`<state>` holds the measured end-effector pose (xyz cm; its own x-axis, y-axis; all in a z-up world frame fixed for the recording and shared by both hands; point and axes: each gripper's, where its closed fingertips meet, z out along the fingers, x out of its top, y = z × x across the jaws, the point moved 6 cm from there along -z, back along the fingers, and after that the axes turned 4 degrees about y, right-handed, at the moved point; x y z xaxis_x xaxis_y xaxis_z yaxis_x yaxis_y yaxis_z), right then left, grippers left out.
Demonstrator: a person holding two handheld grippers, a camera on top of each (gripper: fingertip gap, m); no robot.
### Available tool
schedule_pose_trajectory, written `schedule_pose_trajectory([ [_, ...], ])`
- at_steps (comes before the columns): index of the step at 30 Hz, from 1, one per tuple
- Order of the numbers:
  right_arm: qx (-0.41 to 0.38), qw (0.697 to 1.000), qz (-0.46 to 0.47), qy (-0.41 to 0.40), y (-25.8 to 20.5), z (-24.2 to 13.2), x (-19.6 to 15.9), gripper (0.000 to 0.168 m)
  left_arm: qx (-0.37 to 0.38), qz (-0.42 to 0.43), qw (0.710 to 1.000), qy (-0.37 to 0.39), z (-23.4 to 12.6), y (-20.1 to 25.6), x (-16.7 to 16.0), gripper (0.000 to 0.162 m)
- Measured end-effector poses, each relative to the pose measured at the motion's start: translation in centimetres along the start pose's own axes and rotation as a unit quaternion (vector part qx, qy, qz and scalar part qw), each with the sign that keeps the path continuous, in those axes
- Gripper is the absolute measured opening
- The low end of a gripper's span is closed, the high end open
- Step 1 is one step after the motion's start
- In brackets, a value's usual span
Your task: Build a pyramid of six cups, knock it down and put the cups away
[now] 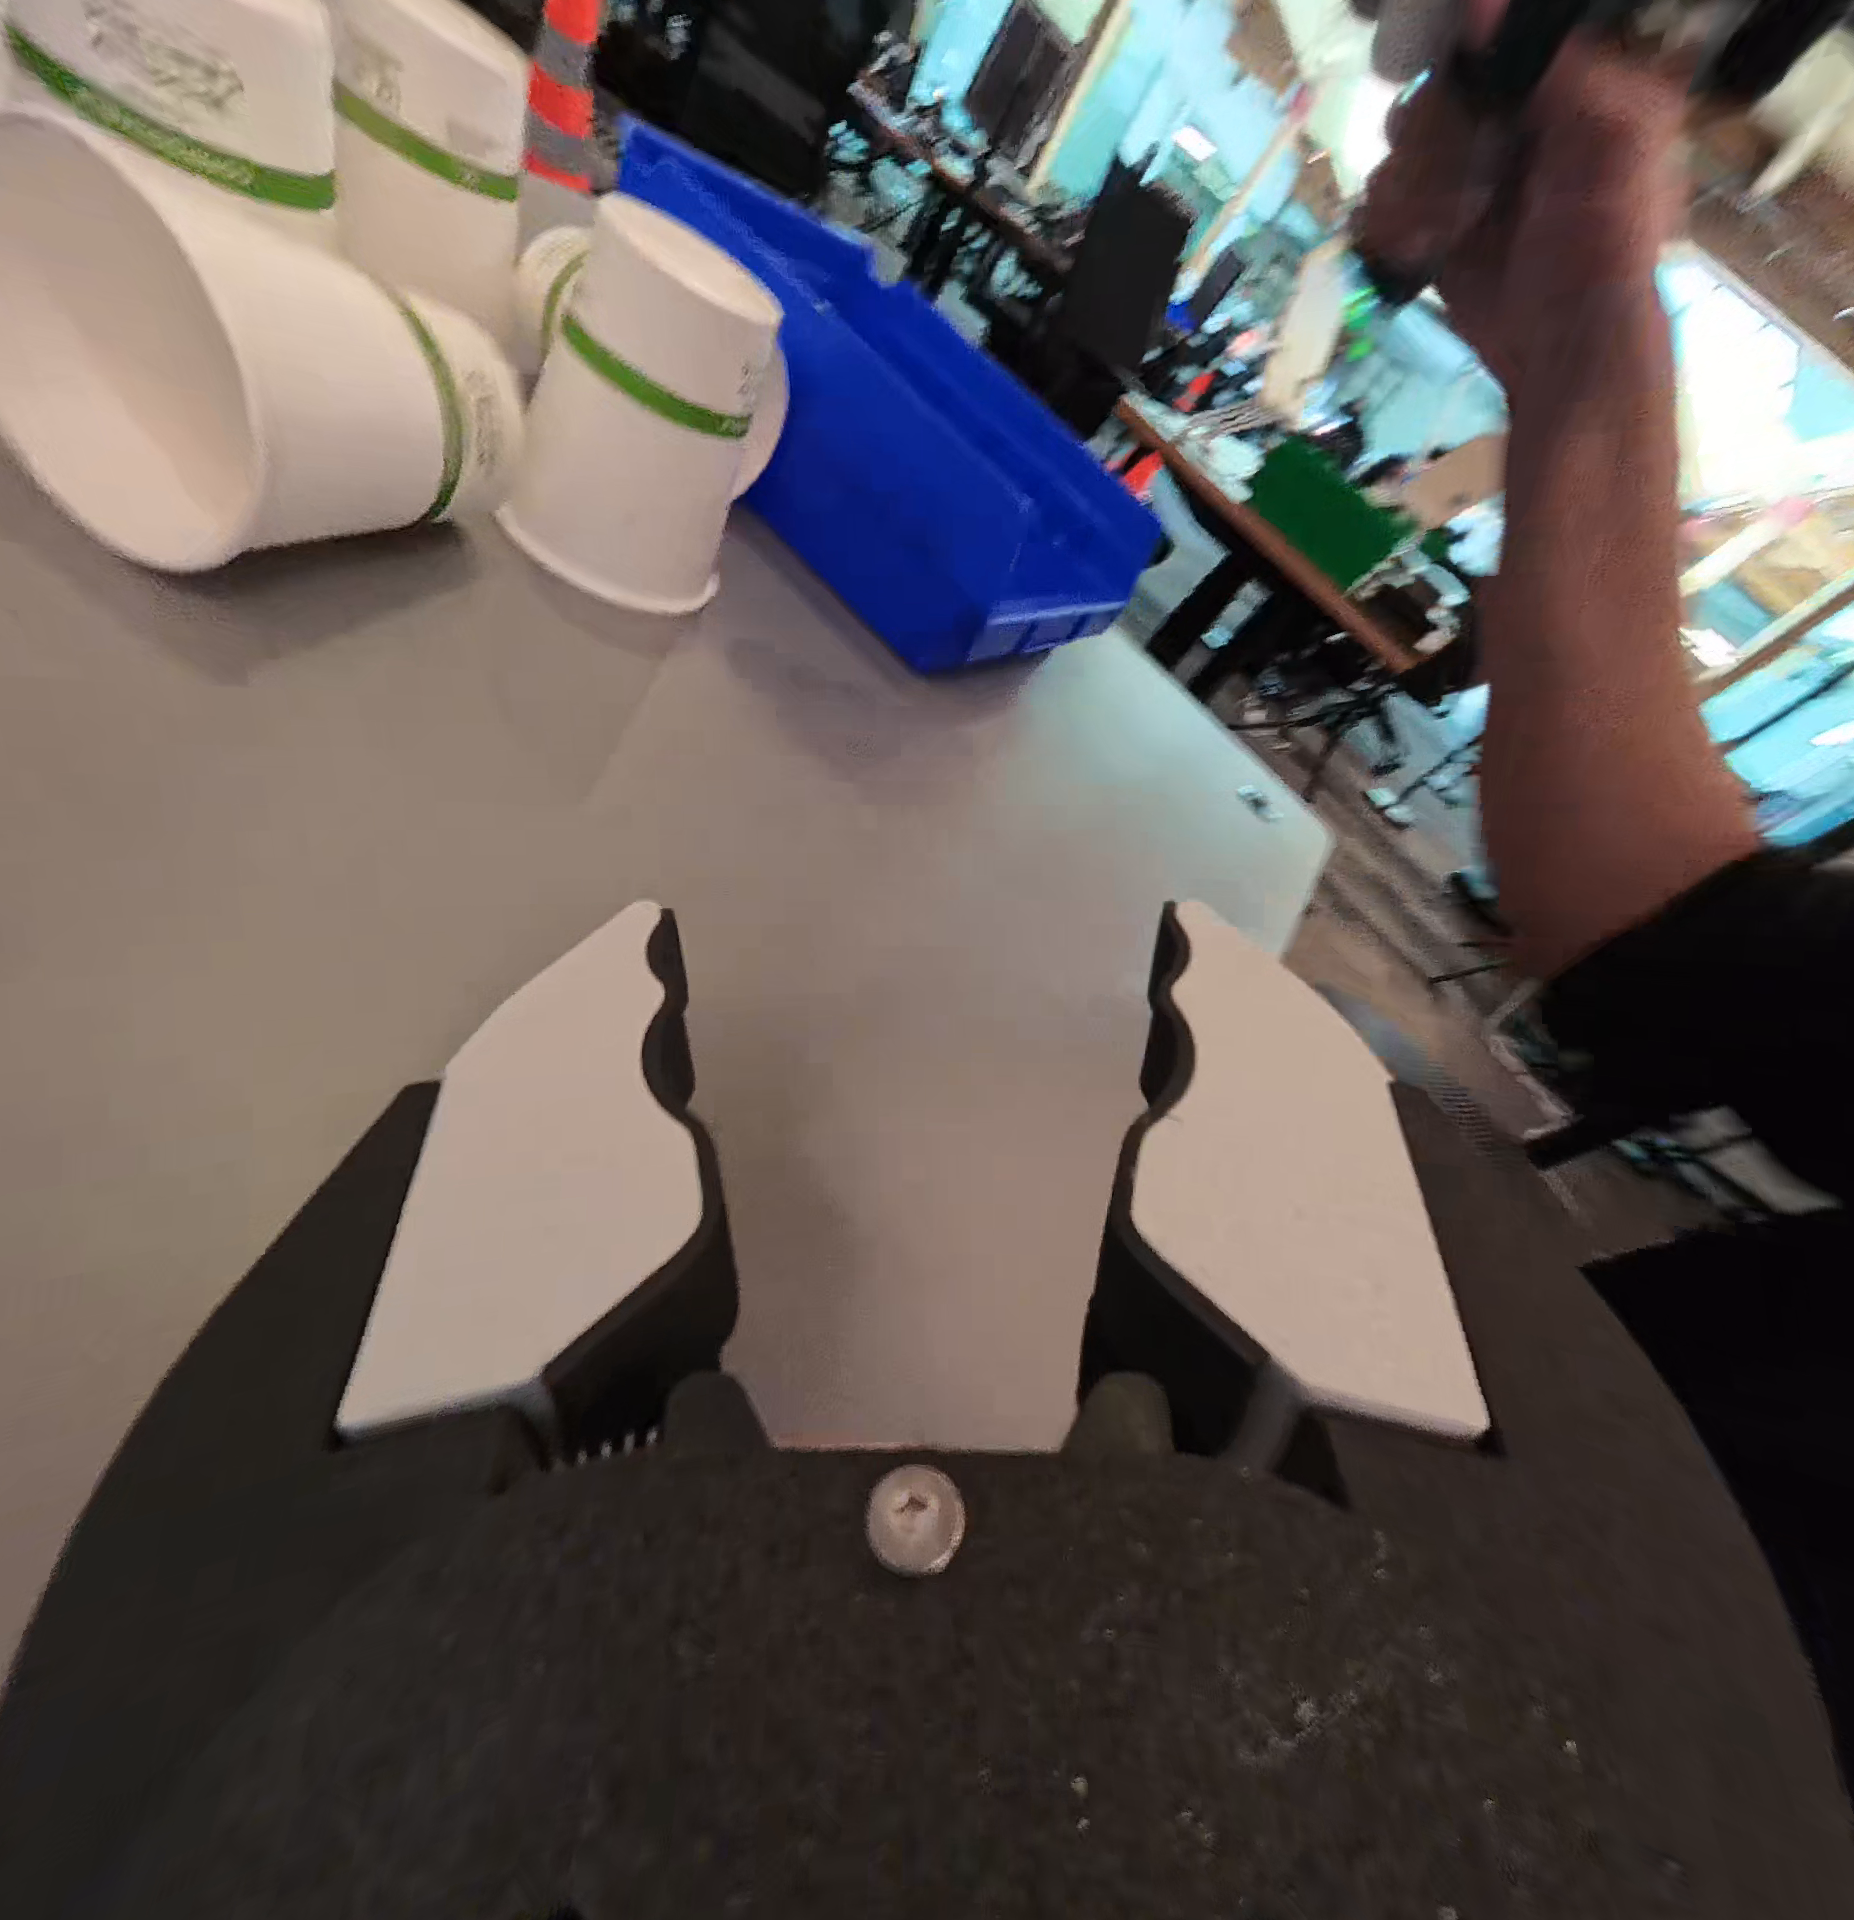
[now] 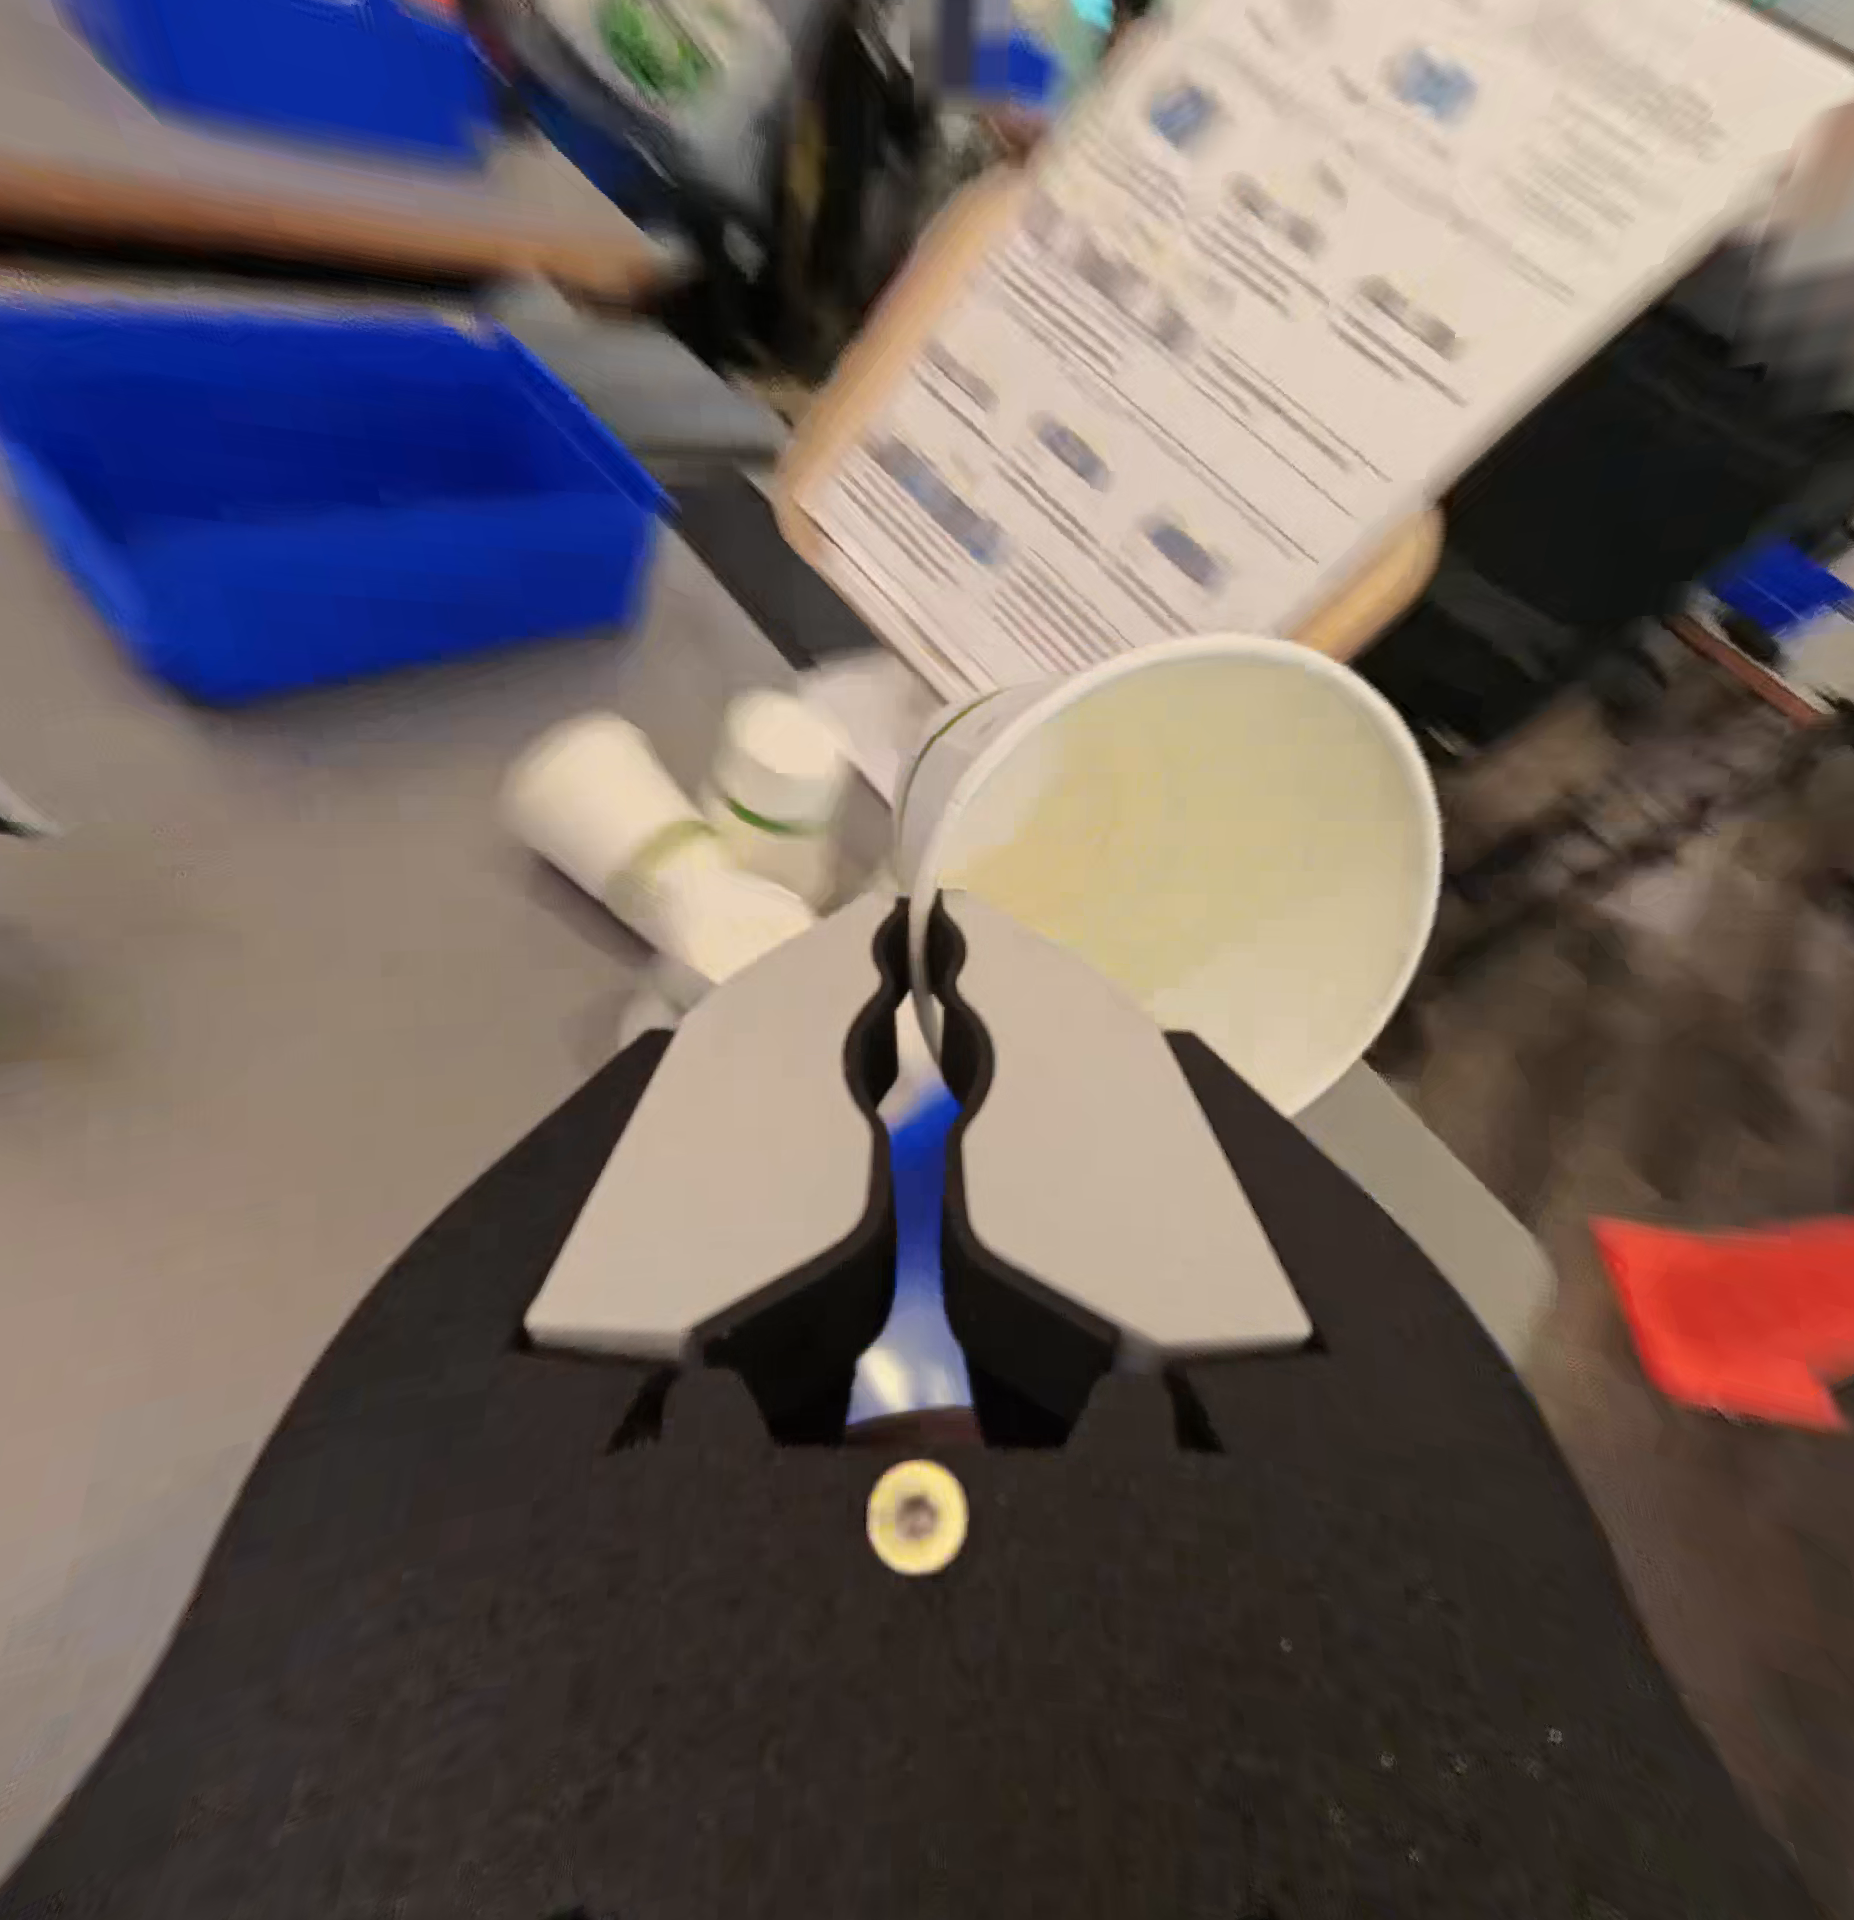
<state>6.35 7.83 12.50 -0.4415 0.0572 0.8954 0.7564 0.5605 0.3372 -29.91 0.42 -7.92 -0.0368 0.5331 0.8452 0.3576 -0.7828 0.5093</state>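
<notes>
Right hand-held gripper [image 2: 921, 920] pinching cup [image 2: 1193, 852] rim, blurred; left hand-held gripper [image 1: 918, 920] agape, empty.

Left claw [image 1: 915, 914]: matte black, speckled body, fan-shaped; two pale grey finger plates edged with wavy black pads; silver screw [image 1: 915, 1519] centred near the base. Right claw [image 2: 915, 920]: same black body, same grey plates and scalloped black pads; brass-toned screw [image 2: 916, 1517]. Black sleeve [image 1: 1733, 997] at the forearm.

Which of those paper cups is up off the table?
The cup pinched by its rim in the right gripper; the other cups lie on the table.
</notes>
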Motion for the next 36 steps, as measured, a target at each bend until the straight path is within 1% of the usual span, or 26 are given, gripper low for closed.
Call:
schedule_pose_trajectory([
  [1, -0.021, 0.999, -0.002, -0.039, 2.0, -0.2, -0.3, 0.002, 0.023, 0.011, 1.0, -0.004, -0.1, -0.1, -0.4, 0.084],
  [2, -0.023, 0.996, 0.001, -0.086, 3.6, 0.0, -0.9, 0.002, 0.035, 0.023, 0.999, -0.004, -0.1, -0.2, -0.5, 0.084],
  [5, -0.003, 0.971, 0.013, -0.241, 7.2, 2.0, -4.6, 0.002, 0.067, 0.065, 0.995, -0.019, 0.4, -0.5, -0.5, 0.085],
  [7, 0.023, 0.949, 0.019, -0.315, 8.3, 4.0, -7.7, 0.002, 0.067, 0.084, 0.994, -0.034, 0.7, -0.4, -0.9, 0.085],
  [10, 0.051, 0.917, 0.025, -0.394, 9.0, 7.1, -12.3, 0.002, 0.06, 0.093, 0.993, -0.042, 1.0, 0.2, -1.3, 0.085],
  [13, 0.052, 0.898, 0.047, -0.435, 9.6, 9.6, -15.9, 0.002, 0.056, 0.097, 0.993, -0.047, 1.1, 0.6, -1.5, 0.085],
  [15, 0.054, 0.895, 0.068, -0.438, 9.7, 10.8, -17.2, 0.002, 0.055, 0.101, 0.992, -0.048, 1.1, 0.6, -1.5, 0.085],
  [20, 0.075, 0.875, 0.105, -0.467, 9.3, 12.7, -19.0, 0.002, 0.057, 0.108, 0.991, -0.047, 1.0, 0.5, -1.2, 0.085],
  [24, 0.079, 0.871, 0.114, -0.471, 9.3, 13.3, -19.1, 0.003, 0.055, 0.103, 0.992, -0.052, 1.1, 0.4, -1.4, 0.086],
  [25, 0.078, 0.87, 0.11, -0.474, 9.3, 13.3, -19.0, 0.011, 0.055, 0.104, 0.992, -0.052, 1.1, 0.4, -1.3, 0.086],
  [26, 0.076, 0.869, 0.106, -0.477, 9.3, 13.2, -18.8, 0.022, 0.055, 0.106, 0.991, -0.052, 1.1, 0.4, -1.3, 0.086],
  [27, 0.076, 0.871, 0.103, -0.474, 9.1, 12.9, -18.4, 0.027, 0.057, 0.108, 0.991, -0.052, 1.0, 0.3, -1.3, 0.086],
  [28, 0.072, 0.879, 0.103, -0.459, 8.9, 12.6, -17.5, 0.031, 0.058, 0.108, 0.991, -0.052, 1.0, 0.3, -1.3, 0.086],
  [30, 0.057, 0.912, 0.107, -0.391, 7.7, 11.8, -14.6, 0.041, 0.053, 0.102, 0.992, -0.056, 1.1, 0.2, -1.4, 0.086],
  [32, 0.034, 0.954, 0.108, -0.277, 5.2, 10.1, -11.0, 0.044, 0.048, 0.096, 0.993, -0.054, 1.1, 0.2, -1.4, 0.085],
  [33, 0.034, 0.971, 0.109, -0.21, 3.2, 9.1, -9.1, 0.046, 0.045, 0.095, 0.993, -0.055, 1.1, 0.3, -1.4, 0.085],
  [34, 0.041, 0.983, 0.113, -0.139, 0.8, 8.0, -7.5, 0.049, 0.044, 0.096, 0.993, -0.054, 1.1, 0.2, -1.4, 0.084],
  [36, 0.066, 0.991, 0.118, -0.012, -5.0, 5.8, -5.4, 0.051, 0.046, 0.102, 0.992, -0.054, 1.2, 0.1, -1.4, 0.084],
])
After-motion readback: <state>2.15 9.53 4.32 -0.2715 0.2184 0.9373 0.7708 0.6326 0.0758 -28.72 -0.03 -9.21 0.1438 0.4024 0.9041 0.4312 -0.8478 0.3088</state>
